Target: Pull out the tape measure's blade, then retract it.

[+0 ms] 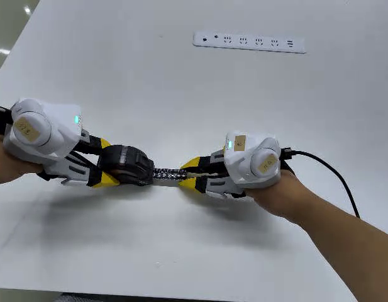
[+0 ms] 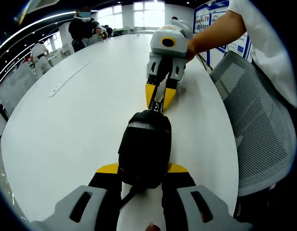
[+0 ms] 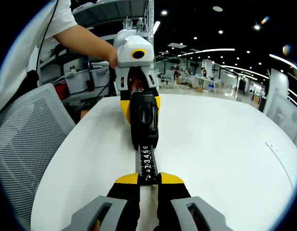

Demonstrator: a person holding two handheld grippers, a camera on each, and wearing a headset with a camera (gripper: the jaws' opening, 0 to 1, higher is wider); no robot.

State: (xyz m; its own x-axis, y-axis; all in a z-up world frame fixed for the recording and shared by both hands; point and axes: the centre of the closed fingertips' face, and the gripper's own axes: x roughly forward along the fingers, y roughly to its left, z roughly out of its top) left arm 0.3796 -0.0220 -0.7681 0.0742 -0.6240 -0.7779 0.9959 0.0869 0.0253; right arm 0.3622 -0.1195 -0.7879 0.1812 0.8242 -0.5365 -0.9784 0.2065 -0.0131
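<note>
**Short bit of blade out, and a few ways to lose it**

Closest to the headset is the person's right hand (image 1: 283,194), wrapped around the right gripper (image 1: 192,174). Its yellow-tipped jaws are pinched shut on the end of the blade (image 1: 167,173). In the right gripper view you can read the digits 2 to 6 on the strip, so I'd say the pull has barely got going.

At the other end, the left gripper (image 1: 105,162) is clamped on the black tape measure (image 1: 127,165), one jaw on each side of the case. The case sits low over the white table (image 1: 181,82). I can't tell if it's actually touching.

What worries me:

- The right jaws hold a thin, slick strip by its very end. The spring pulls back, so if the blade slides out of the pinch it whips straight into the case.
- The left jaws seem to hold the rear part of the case. A pull that's off-line could twist the case in the grip or pop it loose.
- Lifting or dropping either hand bends the blade at the mouth and could kink it.
- The cable (image 1: 326,167) trailing off the right gripper could drag as that hand moves away.
</note>
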